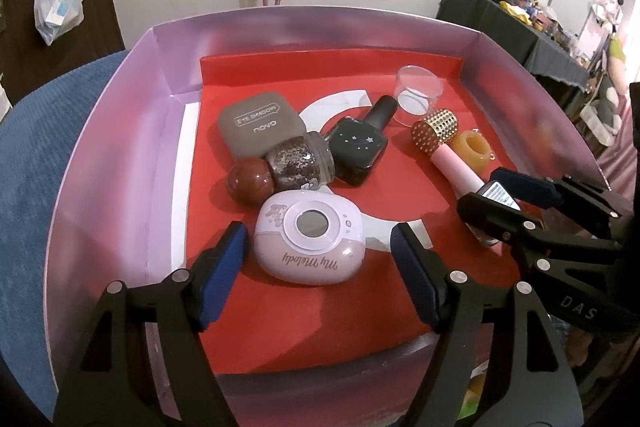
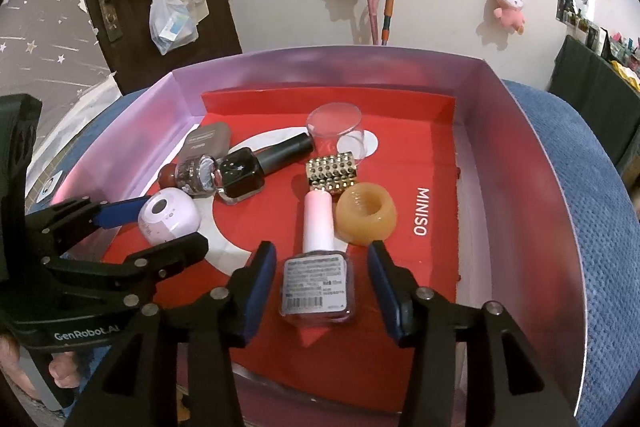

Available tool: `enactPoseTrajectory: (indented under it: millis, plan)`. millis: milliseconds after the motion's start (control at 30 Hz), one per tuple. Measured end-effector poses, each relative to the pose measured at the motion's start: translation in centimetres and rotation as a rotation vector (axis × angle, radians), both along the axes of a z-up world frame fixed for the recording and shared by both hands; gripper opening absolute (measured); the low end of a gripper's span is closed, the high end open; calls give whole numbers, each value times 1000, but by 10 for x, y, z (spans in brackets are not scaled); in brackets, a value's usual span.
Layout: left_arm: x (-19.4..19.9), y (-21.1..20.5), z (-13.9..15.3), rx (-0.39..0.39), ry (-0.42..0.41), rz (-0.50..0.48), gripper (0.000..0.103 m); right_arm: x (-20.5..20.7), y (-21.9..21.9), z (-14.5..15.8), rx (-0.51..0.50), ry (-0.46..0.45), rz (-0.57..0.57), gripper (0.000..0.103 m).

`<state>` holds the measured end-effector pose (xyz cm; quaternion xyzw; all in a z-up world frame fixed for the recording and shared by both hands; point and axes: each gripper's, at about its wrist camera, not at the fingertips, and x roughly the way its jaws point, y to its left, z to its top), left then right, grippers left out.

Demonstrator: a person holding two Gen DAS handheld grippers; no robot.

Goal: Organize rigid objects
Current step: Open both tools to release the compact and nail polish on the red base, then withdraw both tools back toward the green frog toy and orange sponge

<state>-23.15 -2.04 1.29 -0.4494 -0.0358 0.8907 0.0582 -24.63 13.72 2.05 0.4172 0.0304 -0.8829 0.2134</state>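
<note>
The pale lilac cardboard box [image 1: 120,131] with a red paper liner [image 2: 432,155] walls in all seven items. The left gripper [image 1: 320,259] stands wide around the lilac oval compact [image 1: 310,245], untouched. The right gripper [image 2: 322,283] stands apart beside the pink-capped nail-polish bottle [image 2: 318,279], one of three bottles. Bare liner lies far right.

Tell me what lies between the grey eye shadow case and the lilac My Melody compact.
In the left wrist view, the glitter bottle and its brown ball cap lie between the eye shadow case and the My Melody compact, resting against the case.
</note>
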Motion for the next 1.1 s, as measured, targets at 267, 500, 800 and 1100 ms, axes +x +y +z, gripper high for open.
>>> enactPoseTrajectory:
  millis: [267,500,800,1100]
  plan:
    - [5,-3,3,46,-8,3,73,6,1,5,-14,10,3,61]
    - [17,1,12,5,27,12,73,16,5,15,-41,22,8,68]
    - [29,-1,25,-4,54,22,73,30,15,32,-111,21,12,76]
    - [41,0,29,8,69,13,81,43,18,43,-140,41,16,84]
